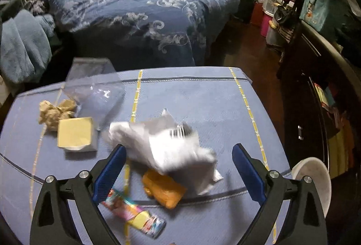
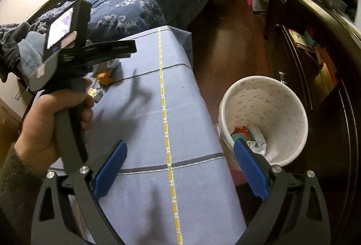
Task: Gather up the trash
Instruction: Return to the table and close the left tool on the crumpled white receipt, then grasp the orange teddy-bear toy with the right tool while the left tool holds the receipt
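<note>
Trash lies on the blue-clothed table [image 1: 203,98]: a crumpled white wrapper [image 1: 167,145], an orange packet [image 1: 163,189], a colourful carton [image 1: 135,213], balled brown paper [image 1: 54,113], a yellow-topped box [image 1: 76,137] and a clear plastic bag [image 1: 97,96]. My left gripper [image 1: 179,150] is open just above the white wrapper, its blue pads wide on either side without pressing it. My right gripper [image 2: 180,144] is open with nothing between its fingers, over the table's right edge beside the white dotted bin [image 2: 264,118], which has some trash at its bottom.
The bin [image 1: 313,179] stands on the dark wooden floor right of the table. A hand [image 2: 52,123] holds the left gripper [image 2: 133,49] over the orange packet [image 2: 105,78]. A bed with a blue quilt [image 1: 140,10] lies behind; dark shelves [image 2: 315,46] line the right.
</note>
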`<act>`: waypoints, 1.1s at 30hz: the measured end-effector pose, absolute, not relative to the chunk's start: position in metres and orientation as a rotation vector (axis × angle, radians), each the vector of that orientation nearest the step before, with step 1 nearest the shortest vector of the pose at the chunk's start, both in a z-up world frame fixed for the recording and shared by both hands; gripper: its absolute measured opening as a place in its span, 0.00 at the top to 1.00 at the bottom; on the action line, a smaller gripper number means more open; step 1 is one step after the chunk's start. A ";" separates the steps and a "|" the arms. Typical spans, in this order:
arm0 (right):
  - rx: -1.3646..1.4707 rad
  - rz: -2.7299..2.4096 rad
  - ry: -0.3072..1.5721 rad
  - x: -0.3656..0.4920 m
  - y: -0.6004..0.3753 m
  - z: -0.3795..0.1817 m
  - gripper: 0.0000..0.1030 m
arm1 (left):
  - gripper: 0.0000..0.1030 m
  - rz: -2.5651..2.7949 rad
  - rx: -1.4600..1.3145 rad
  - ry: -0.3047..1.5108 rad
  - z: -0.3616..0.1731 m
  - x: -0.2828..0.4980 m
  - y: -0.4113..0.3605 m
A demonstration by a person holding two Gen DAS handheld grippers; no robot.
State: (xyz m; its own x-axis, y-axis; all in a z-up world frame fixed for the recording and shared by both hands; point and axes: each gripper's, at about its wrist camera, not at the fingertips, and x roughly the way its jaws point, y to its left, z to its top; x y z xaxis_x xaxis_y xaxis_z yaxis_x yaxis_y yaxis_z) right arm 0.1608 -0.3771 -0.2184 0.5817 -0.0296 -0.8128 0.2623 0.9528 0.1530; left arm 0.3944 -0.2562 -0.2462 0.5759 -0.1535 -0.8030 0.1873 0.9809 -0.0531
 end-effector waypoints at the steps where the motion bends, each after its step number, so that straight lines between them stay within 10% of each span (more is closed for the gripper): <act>1: 0.271 -0.171 0.934 0.161 -0.377 -0.218 0.07 | 0.27 -0.198 0.027 0.942 -0.248 0.396 -0.255; 2: 0.272 -0.169 0.932 0.161 -0.378 -0.217 0.07 | 0.47 -0.198 0.014 0.955 -0.250 0.399 -0.253; 6: 0.270 -0.162 0.924 0.163 -0.376 -0.212 0.07 | 0.53 -0.220 -0.012 0.952 -0.252 0.395 -0.243; 33: 0.167 -0.027 0.948 0.275 -0.277 -0.217 0.12 | 0.54 -0.061 -0.105 0.863 -0.210 0.310 -0.047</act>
